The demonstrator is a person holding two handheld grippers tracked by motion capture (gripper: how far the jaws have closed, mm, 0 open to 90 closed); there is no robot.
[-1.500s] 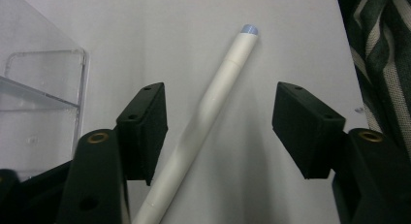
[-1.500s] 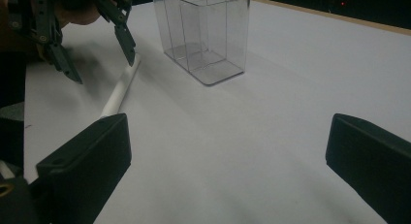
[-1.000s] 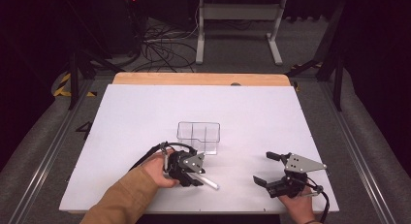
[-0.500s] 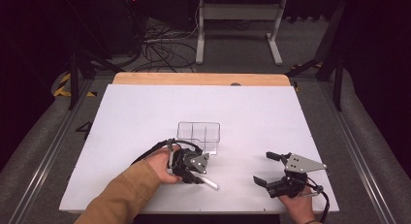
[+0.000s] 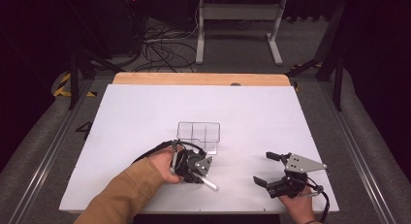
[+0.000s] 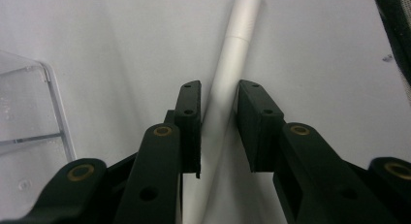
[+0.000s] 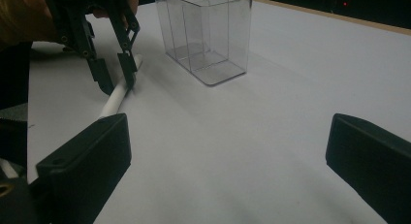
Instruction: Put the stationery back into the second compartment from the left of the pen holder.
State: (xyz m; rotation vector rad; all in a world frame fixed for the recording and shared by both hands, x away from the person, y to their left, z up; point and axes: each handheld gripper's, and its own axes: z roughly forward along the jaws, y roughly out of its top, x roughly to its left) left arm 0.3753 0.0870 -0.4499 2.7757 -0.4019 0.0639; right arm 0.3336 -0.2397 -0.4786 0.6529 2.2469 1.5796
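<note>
The white pen (image 6: 228, 78) lies on the counter (image 5: 271, 112) just before the clear compartment box (image 5: 198, 136), its lower end hidden by the left tool (image 6: 219, 124), whose jaws have just been closing around it, not visibly pinching, while the right tool (image 5: 264, 168) rests spread apart.

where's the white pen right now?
The white pen lies flat on the table in the high view, near the front edge, between the left gripper jaws, just in front of the clear box.
</note>
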